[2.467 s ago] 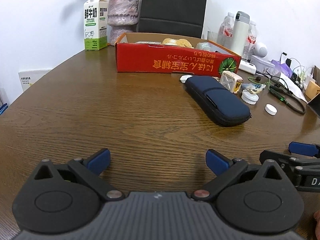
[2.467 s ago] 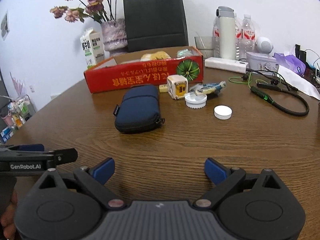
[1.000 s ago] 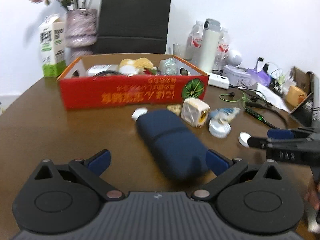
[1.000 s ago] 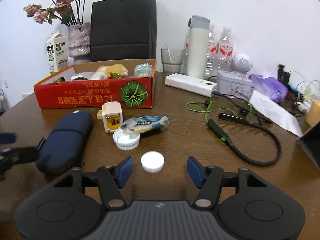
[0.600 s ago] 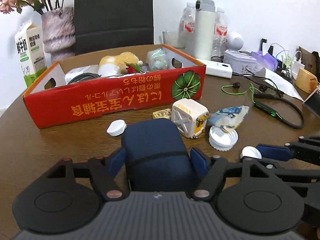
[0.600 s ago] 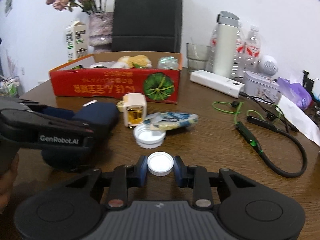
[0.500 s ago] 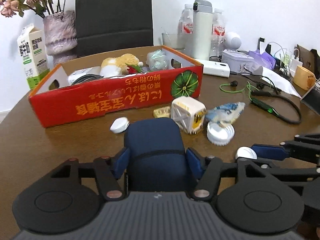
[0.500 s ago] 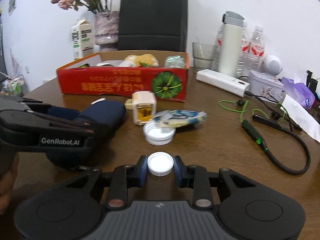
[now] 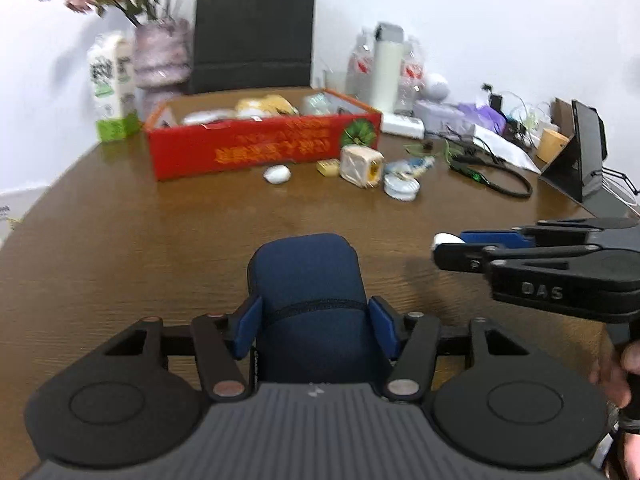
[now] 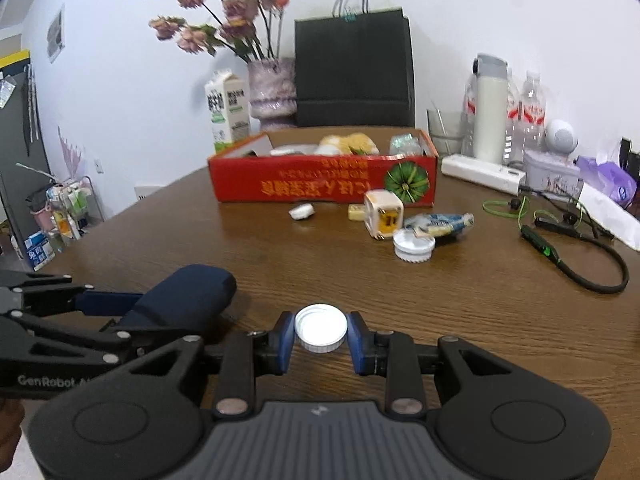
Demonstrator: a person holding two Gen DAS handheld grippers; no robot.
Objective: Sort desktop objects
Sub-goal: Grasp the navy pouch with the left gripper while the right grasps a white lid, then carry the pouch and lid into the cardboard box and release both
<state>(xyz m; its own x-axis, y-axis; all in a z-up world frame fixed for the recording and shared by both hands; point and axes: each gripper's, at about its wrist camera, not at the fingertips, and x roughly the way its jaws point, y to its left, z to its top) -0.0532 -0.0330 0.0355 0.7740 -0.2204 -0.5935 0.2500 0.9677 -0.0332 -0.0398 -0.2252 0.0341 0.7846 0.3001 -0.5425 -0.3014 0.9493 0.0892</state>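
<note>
Left wrist view: my left gripper [image 9: 312,322] has just closed and clamps the blue pouch [image 9: 308,276] partway open, over the table [image 9: 120,240]. My right gripper [image 10: 320,340] pinches the white cap [image 10: 321,328], jaws narrow. I should carry both level toward the red box [image 10: 320,184], squeezing steadily so neither slips.

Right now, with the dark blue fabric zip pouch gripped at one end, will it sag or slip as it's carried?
The dark blue fabric zip pouch looks padded and keeps its rounded shape past the left tool, so it probably sags little. Its woven cloth likely grips the blue pads well. Clamped only at one end, it may droop if its contents are heavy.
</note>
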